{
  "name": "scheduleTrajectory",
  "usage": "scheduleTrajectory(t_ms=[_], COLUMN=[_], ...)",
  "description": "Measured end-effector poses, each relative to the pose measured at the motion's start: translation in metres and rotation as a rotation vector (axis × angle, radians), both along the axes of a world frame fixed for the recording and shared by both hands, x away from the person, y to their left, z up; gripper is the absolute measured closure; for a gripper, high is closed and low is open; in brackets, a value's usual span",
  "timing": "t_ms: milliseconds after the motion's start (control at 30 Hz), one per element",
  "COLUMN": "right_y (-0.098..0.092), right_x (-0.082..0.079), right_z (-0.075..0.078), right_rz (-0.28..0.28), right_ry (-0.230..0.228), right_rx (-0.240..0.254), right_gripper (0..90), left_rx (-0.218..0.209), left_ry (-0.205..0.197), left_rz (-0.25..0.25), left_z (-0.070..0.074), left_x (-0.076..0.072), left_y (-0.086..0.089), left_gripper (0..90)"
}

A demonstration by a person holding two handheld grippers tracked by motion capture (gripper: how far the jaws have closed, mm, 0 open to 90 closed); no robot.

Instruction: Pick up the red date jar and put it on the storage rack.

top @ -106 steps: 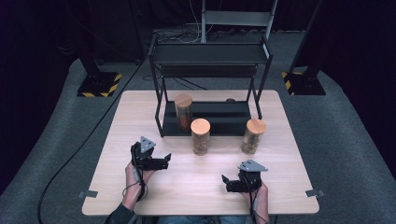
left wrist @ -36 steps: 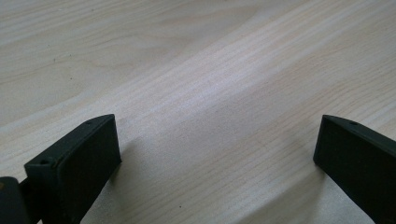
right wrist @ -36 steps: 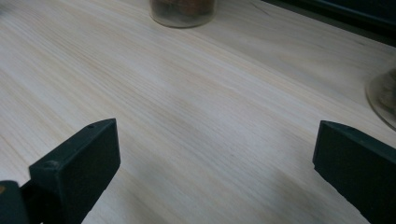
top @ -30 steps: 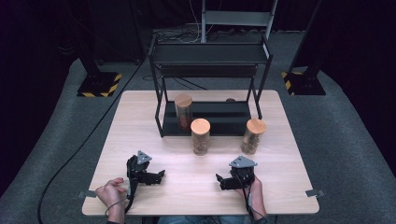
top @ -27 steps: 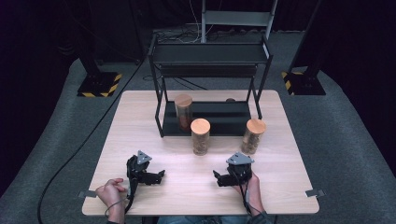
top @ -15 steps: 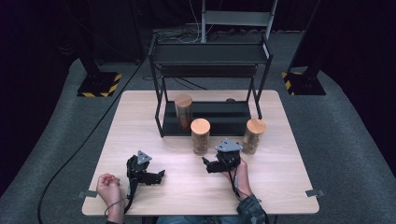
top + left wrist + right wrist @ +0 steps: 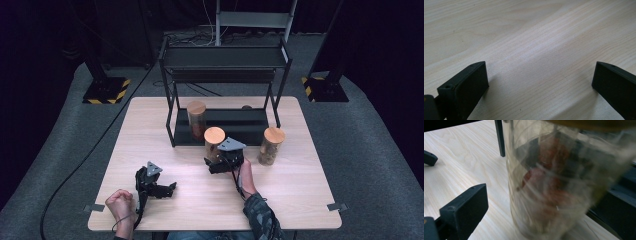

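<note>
In the high view, the right gripper (image 7: 216,165) is at the middle jar (image 7: 214,143), which stands on the table (image 7: 300,185) just in front of the black rack (image 7: 222,95); this jar seems to be the thing in hand. A second jar (image 7: 270,145) stands to its right on the table, well apart from the gripper, and a third jar (image 7: 196,120) stands on the lower shelf of the rack, so I judge that the work is to bring the jars to the rack, or away from it. The left gripper (image 7: 161,188) lies low near the front edge of the table, far from all the jars, probably only waiting. In the left gripper view, its jaws are wide apart and between them there is nothing but the bare wood of the table (image 7: 531,50). In the right gripper view, the middle jar (image 7: 554,185), of clear glass with red and brown pieces inside, stands upright and very close. The one jaw that shows at the left is clearly apart from the glass, so the jaws are open around the jar and do not press it; the approach from the side, low on the body, fits a grasp under the cork lid.
</note>
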State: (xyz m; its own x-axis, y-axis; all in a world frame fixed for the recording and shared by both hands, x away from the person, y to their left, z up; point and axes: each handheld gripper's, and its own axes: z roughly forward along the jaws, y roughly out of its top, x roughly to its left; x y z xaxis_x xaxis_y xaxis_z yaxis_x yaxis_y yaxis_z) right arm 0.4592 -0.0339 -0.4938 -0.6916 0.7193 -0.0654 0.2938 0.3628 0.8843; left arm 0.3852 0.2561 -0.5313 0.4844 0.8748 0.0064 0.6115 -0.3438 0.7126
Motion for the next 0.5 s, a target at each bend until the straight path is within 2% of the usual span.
scheduleTrajectory(t_ms=[267, 400, 500], right_y=[0.007, 0.006, 0.005], right_x=[0.012, 0.014, 0.014], right_z=[-0.005, -0.010, -0.011], right_rz=[-0.009, 0.009, 0.000], right_ry=[-0.001, -0.006, -0.018], right_rx=[0.014, 0.044, 0.052], right_gripper=[0.0, 0.0, 1.4], left_rx=[0.000, -0.001, 0.001], left_ry=[0.001, 0.000, 0.000], left_rz=[0.002, 0.004, 0.010], left_z=[0.000, 0.000, 0.000], left_x=[0.000, 0.000, -0.001], left_y=[0.000, 0.000, -0.001], left_gripper=[0.0, 0.0, 0.0])
